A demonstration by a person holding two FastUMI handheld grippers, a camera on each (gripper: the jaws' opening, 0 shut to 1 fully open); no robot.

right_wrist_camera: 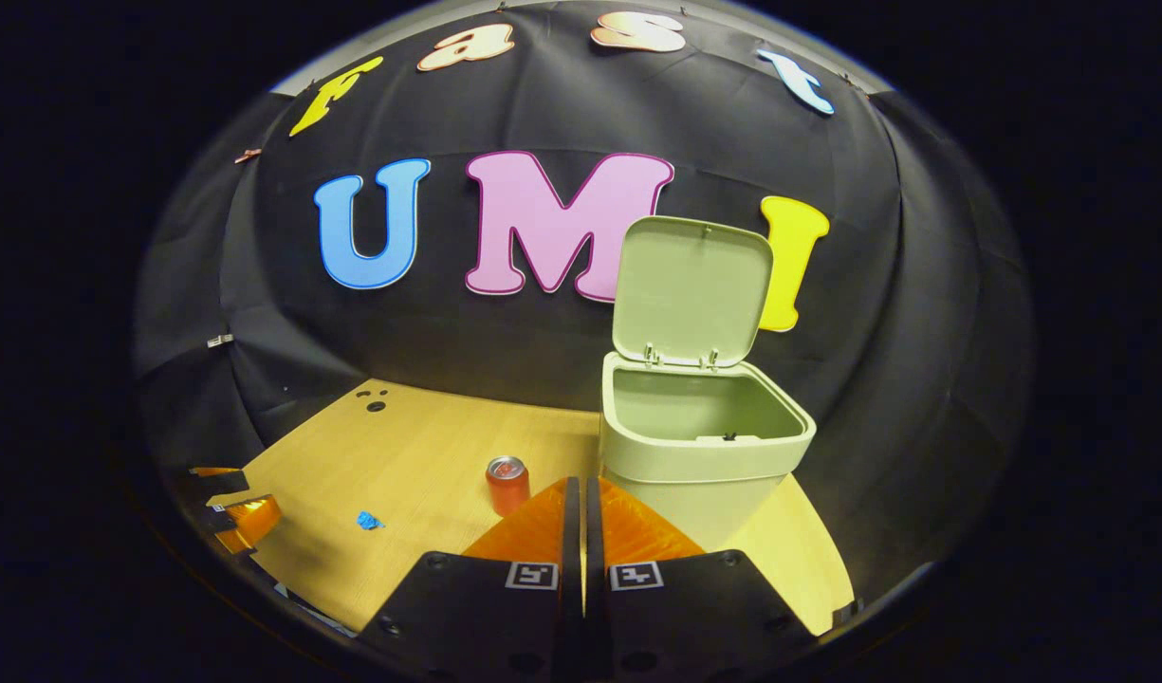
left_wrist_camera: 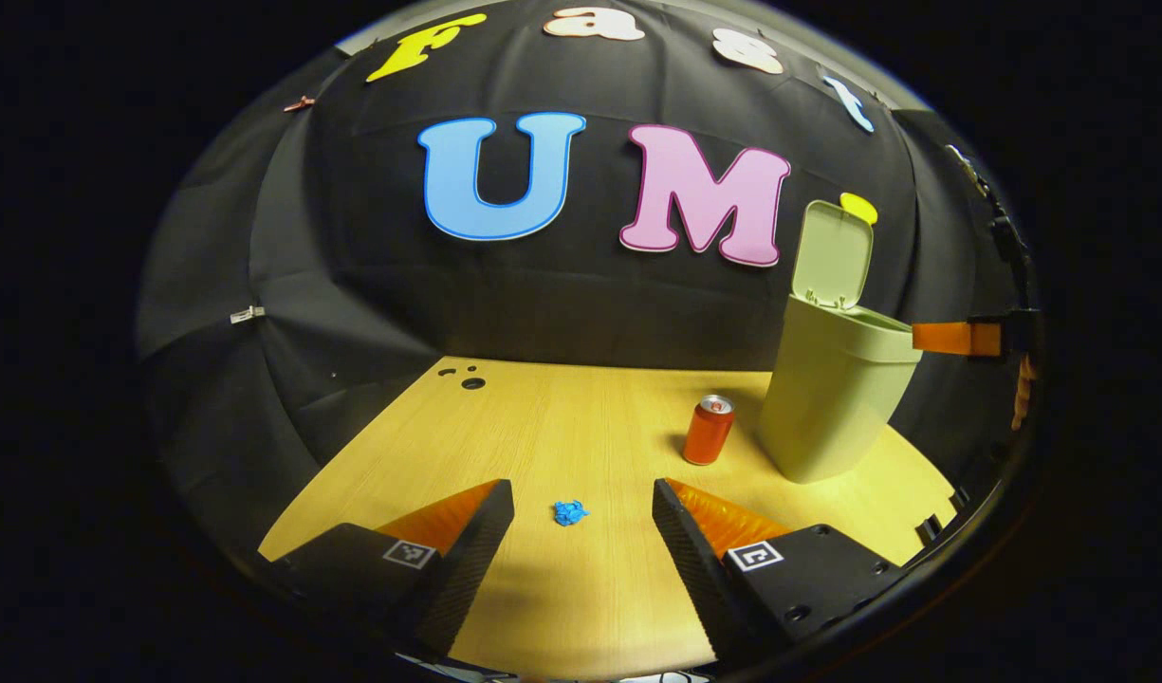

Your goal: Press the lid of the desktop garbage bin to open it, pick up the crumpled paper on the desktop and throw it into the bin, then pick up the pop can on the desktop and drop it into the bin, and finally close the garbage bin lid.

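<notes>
The pale green bin stands on the wooden table with its lid swung up. A small blue crumpled paper lies on the table, just beyond my left gripper, which is open with nothing between its fingers. An orange pop can stands upright left of the bin. My right gripper is shut and empty, hovering in front of the bin; it also appears in the left gripper view as the right gripper at the bin's right. The left gripper appears at the far left of the right gripper view.
The wooden table has a few small holes near its back left corner. Black cloth walls close in behind and on both sides. The bin stands near the table's right edge.
</notes>
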